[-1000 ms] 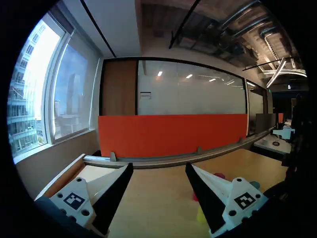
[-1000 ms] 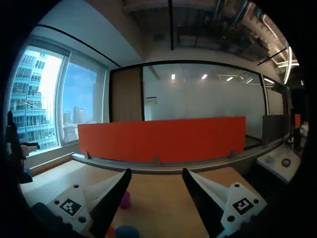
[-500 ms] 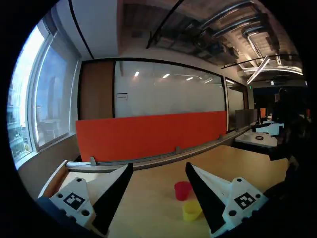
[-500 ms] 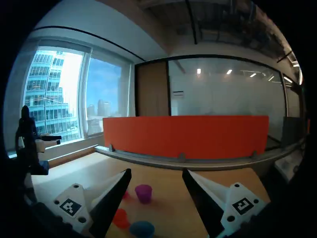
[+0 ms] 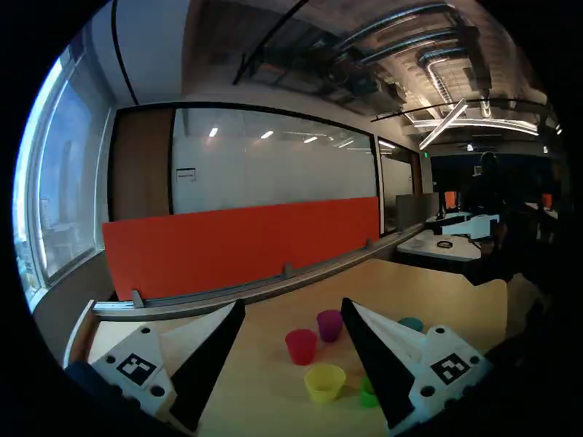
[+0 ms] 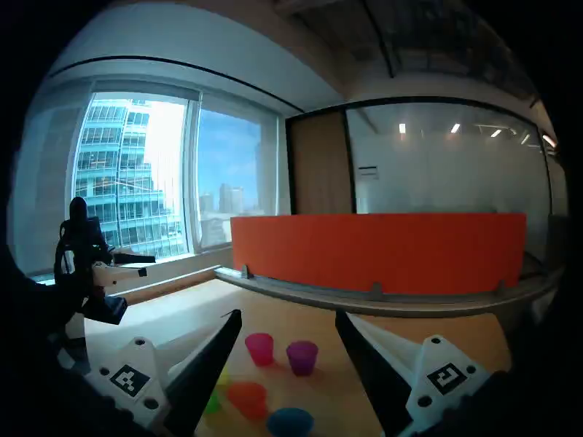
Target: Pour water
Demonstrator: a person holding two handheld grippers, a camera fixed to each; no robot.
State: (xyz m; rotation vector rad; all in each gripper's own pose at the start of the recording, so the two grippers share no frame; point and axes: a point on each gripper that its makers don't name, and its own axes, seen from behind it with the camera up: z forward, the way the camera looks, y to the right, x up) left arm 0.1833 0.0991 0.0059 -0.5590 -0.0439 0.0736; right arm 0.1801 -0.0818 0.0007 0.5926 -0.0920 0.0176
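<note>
Several small coloured cups stand close together on the wooden table (image 5: 437, 291). In the left gripper view a pink cup (image 5: 300, 346), a purple cup (image 5: 329, 325) and a yellow cup (image 5: 324, 383) sit between my fingers' lines, with a green cup (image 5: 368, 393) and a teal cup (image 5: 412, 323) beside the right finger. My left gripper (image 5: 292, 302) hangs open above and short of them. The right gripper view has the pink cup (image 6: 259, 348), purple cup (image 6: 302, 357), an orange cup (image 6: 248, 399) and a blue cup (image 6: 289, 421). My right gripper (image 6: 288, 313) is open, holding nothing.
An orange divider panel (image 5: 240, 244) with a metal rail closes the table's far edge. Windows (image 6: 138, 197) run along one side. The left gripper (image 6: 109, 275) and its hand show at the left of the right gripper view. Other desks (image 5: 444, 247) lie beyond.
Both views have tipped down and swung toward the cups, so more cups have come into sight between the fingers. Both grippers stayed open.
</note>
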